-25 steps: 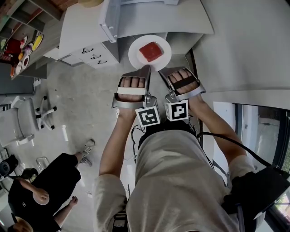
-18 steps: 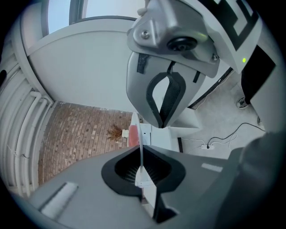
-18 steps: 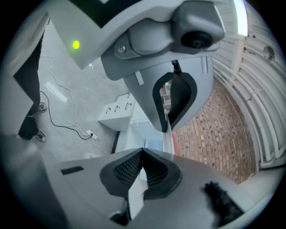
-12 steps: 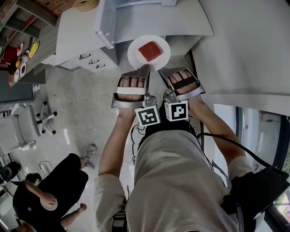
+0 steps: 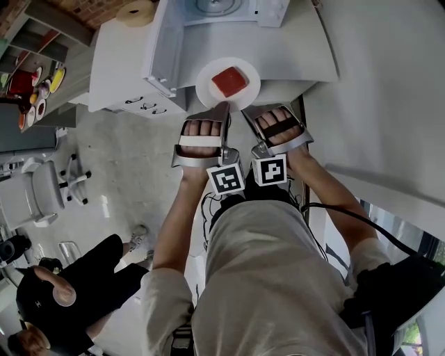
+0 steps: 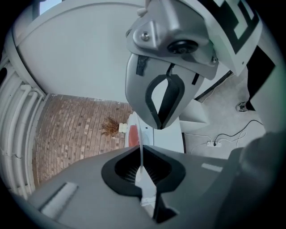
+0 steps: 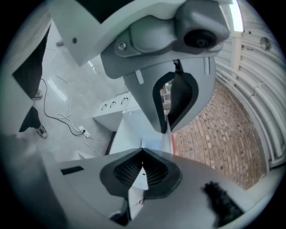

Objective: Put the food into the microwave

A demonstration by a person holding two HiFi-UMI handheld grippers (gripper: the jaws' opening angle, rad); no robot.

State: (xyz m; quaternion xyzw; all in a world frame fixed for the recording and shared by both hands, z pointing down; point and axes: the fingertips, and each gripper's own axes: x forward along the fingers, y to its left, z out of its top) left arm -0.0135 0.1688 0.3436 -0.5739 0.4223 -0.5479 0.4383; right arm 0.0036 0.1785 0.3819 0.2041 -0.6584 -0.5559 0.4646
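Tongs both clamping: left tongs (image 5: 222, 106) and right tongs (image 5: 245, 108) are pinching the near rim of the white plate (image 5: 208, 89) side by side, with the red food (image 5: 230, 81) sitting on it just ahead of the tips. Microwave (image 5: 229, 8) is standing open further ahead, door (image 5: 161, 49) swung out ahead-left of the left tongs. Reading this as the carry-in step; next move is calling for a level push into the cavity, clearing the door and the tabletop (image 5: 306, 45) edge

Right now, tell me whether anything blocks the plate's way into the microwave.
Nothing visible does. The door of the microwave stands open at the left, and only bare counter lies between the plate and the cavity.
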